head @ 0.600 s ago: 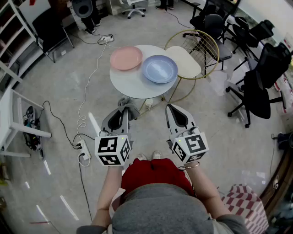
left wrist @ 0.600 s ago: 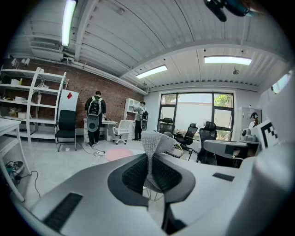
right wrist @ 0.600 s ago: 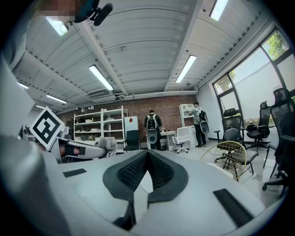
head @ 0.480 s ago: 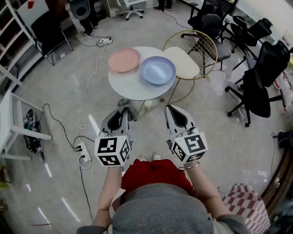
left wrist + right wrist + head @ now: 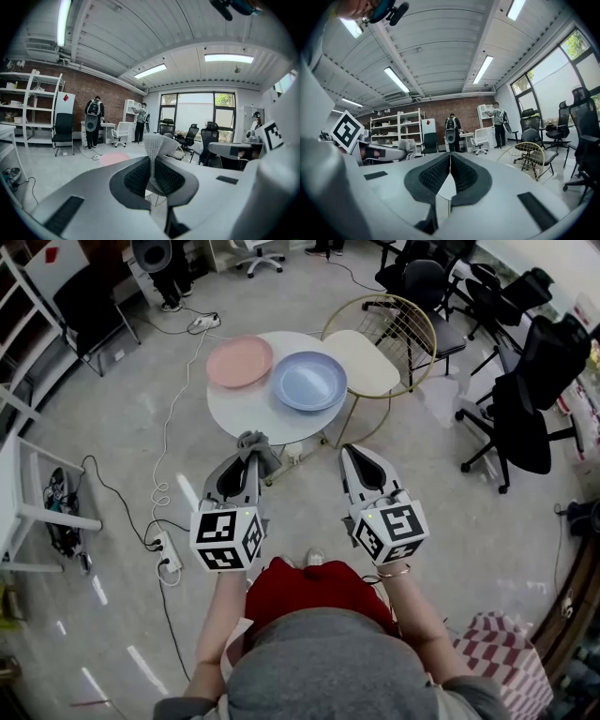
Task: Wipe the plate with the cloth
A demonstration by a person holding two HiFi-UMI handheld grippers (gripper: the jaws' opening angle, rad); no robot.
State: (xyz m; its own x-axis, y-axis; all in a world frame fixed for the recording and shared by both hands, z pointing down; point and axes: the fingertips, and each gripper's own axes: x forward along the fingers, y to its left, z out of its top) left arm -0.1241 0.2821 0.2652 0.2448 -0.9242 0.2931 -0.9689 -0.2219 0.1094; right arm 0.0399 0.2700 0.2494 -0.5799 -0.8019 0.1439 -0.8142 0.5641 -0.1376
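Left gripper (image 5: 249, 461): jaws closed on the cloth (image 5: 256, 444), pinched through its middle. In the left gripper view a grey knitted fold stands between the pads and fans out above the tips.

Right gripper (image 5: 351, 456): jaws brought fully together, pads meeting, nothing between them. It is level with the left one and apart from it, and both point forward.

Cloth, judgement: soft, light, limp knit. It should bunch and drag rather than slide. A pinch near the centre, as now, leaves free fabric beyond the tips for wiping; an edge pinch would flop.

Ahead of both grippers, past a strip of bare floor: round white table (image 5: 246, 413). No contact with it, and it looks out of reach.

On it: blue plate (image 5: 309, 381), ahead and between the two grippers. The pink plate (image 5: 239, 361) sits beside it, ahead of the left gripper and slightly farther off. Whether the rims touch, cannot tell. Which plate the task means is not settled here.

Plates, judgement: rigid and smooth, likely to skate on the tabletop under a wiping stroke, and breakable if ceramic. The empty right gripper would best take the near rim to steady a plate while the cloth works its face.

Farthest, beyond the right gripper: gold wire chair (image 5: 366, 367), close against the table
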